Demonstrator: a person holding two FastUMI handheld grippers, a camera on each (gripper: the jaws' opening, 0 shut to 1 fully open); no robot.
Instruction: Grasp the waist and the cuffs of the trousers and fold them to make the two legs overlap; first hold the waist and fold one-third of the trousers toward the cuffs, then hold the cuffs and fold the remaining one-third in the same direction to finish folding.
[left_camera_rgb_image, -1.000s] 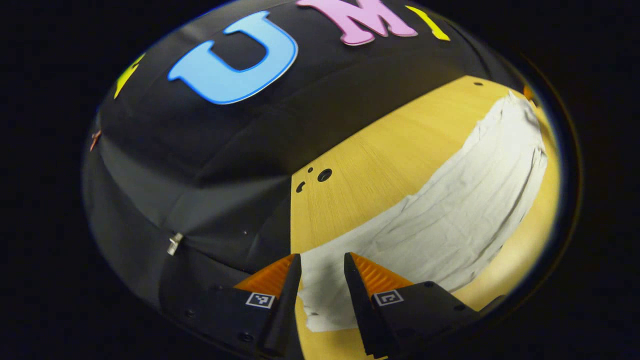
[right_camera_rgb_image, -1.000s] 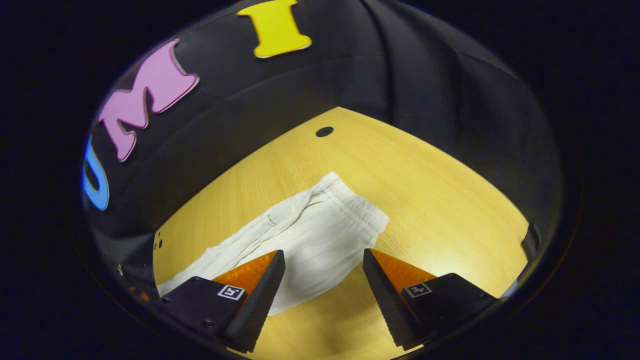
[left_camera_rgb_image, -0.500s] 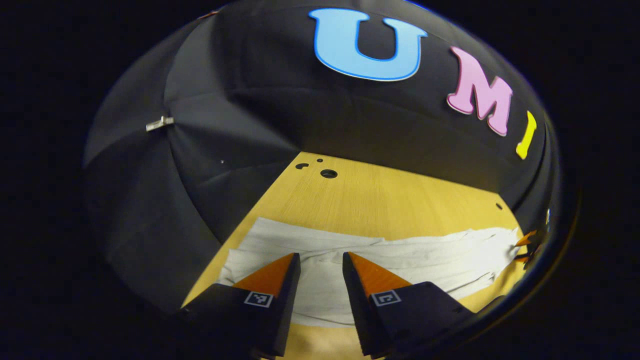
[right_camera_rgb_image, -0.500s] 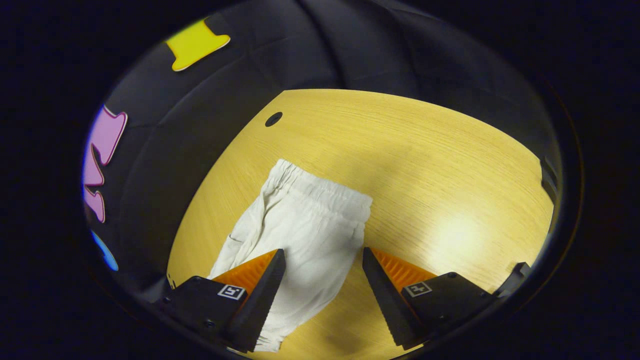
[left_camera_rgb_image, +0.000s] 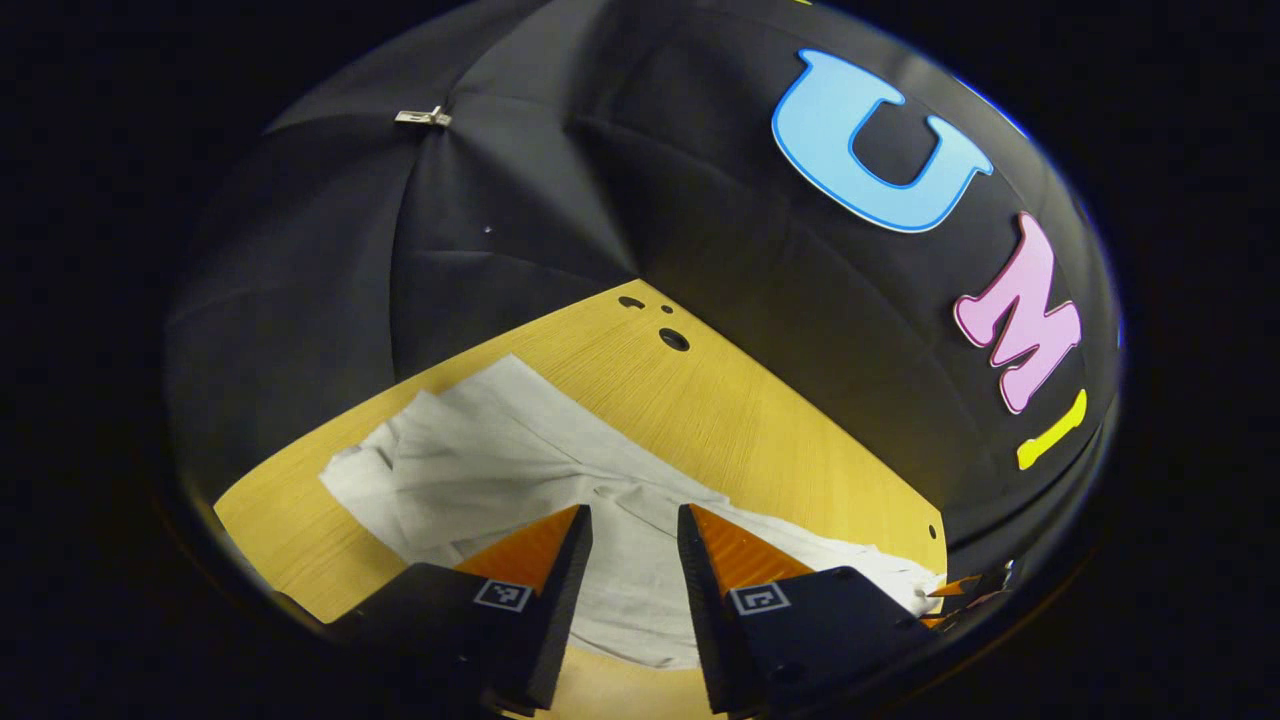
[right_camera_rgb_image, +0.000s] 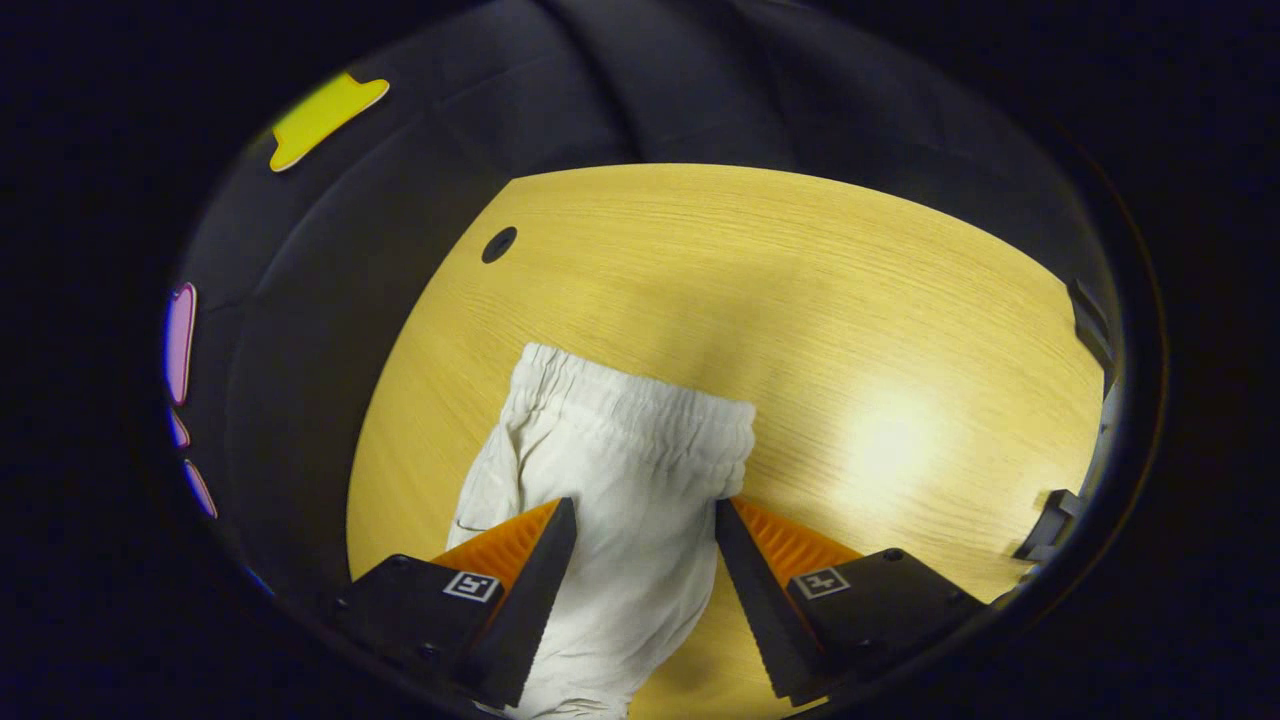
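White trousers lie flat along a yellow wooden table. In the left gripper view the cuff end is at the left, and one leg edge lies a little off the other. My left gripper hovers open over the leg cloth, fingers apart. In the right gripper view the gathered elastic waist lies just ahead. My right gripper is open, its fingers either side of the upper trousers. The right gripper's fingertips peek in at the lower right of the left gripper view.
Small holes mark the table's far corner, and another hole lies beyond the waist. Black cloth walls close in on the table's far sides. A dark fitting sits at the table's right edge. Bare wood stretches past the waist.
Both views have swung round. The left gripper now looks toward the cuff end; the right gripper has come closer over the waist, and its fingers have narrowed slightly.
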